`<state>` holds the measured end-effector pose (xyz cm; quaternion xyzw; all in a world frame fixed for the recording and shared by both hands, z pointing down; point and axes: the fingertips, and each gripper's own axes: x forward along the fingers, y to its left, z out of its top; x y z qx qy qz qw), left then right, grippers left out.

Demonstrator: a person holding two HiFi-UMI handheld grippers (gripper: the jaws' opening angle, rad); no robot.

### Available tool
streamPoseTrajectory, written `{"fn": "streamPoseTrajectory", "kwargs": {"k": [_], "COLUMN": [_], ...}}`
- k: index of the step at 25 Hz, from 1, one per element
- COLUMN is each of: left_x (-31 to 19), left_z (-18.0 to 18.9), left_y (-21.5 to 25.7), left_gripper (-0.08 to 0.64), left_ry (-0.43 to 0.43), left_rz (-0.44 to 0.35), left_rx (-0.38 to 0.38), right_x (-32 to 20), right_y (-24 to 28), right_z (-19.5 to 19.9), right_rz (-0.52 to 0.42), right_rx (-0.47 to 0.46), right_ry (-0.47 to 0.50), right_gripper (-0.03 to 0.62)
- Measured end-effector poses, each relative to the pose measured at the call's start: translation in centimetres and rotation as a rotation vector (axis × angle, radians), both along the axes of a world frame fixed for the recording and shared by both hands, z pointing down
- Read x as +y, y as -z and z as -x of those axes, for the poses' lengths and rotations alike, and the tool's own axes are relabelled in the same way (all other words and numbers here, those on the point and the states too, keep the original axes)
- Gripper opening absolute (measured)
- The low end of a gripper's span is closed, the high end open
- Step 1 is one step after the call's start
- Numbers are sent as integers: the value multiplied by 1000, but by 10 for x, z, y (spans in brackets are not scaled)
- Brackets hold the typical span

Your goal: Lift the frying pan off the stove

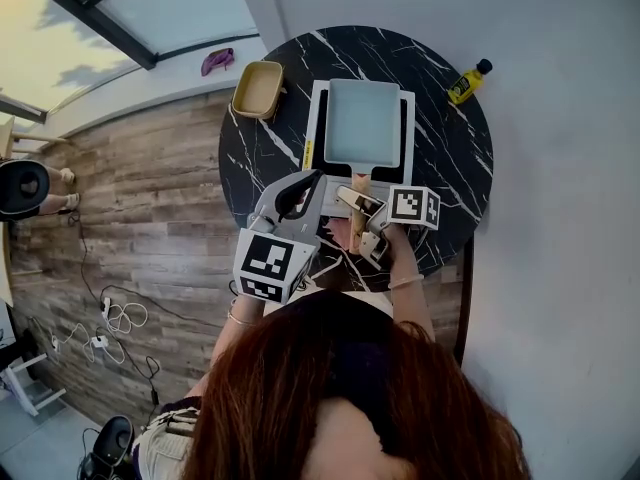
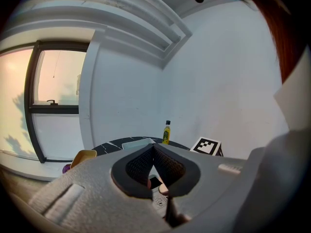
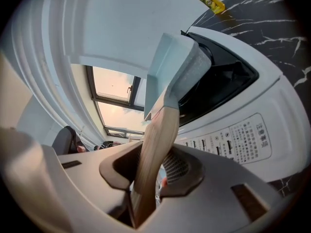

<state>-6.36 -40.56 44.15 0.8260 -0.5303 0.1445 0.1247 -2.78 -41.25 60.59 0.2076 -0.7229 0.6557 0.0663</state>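
Observation:
A light blue rectangular frying pan (image 1: 362,121) sits on a white stove (image 1: 316,118) on the round black marble table (image 1: 450,158). Its wooden handle (image 1: 357,218) points toward me. My right gripper (image 1: 356,204) is at that handle. In the right gripper view the handle (image 3: 156,140) runs down between the two jaws of the right gripper (image 3: 154,173), which hold it, and the pan (image 3: 170,67) rests on the stove (image 3: 243,130). My left gripper (image 1: 312,180) hovers left of the handle, over the table's near edge. Seen from its own camera, the left gripper (image 2: 153,148) is shut, tips touching, with nothing held.
A yellow oil bottle (image 1: 467,81) stands at the table's far right, beyond the stove. A tan dish (image 1: 258,89) sits at the far left edge of the table. A purple object (image 1: 217,61) lies on the window sill. White cables trail over the wooden floor at left.

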Motion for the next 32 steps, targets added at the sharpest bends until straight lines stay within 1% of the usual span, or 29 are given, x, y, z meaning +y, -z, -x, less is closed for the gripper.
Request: {"fn": "streamPoseTrajectory", "kwargs": {"k": [2,6,9,13,16,20,25,32], "left_x": [-1,2,2,8,10,17,26,43], "left_z": [0,2,4,8,10,13,13,15], "left_y": [5,7,14,14,20,23,27,33], "left_gripper": [12,12,12,12,12,12,12,12], "left_ry": [5,12,20,27,37,43,42,45], "left_rz": [-22,-23,-56,-43,-74,-85,-94,-108], "left_rx": [4,2,8,5,5,6,3,9], "right_x": [0,0,-1,2,4,9,17,34], "right_y": [0,0,0,1,3,3,11,24], "right_z": [0,-2,-3,-4,-4,-4,-2,-1], "right_rz": [-3,-19,-20,-18,-23,-39,-36,-66], "right_rx": [3,24,42,52,52,73,35,31], "right_ry": [1,-8,-21,-34,-38,-33,-45,-43], "right_gripper": [118,112,104,98,98,98,97,97]}}
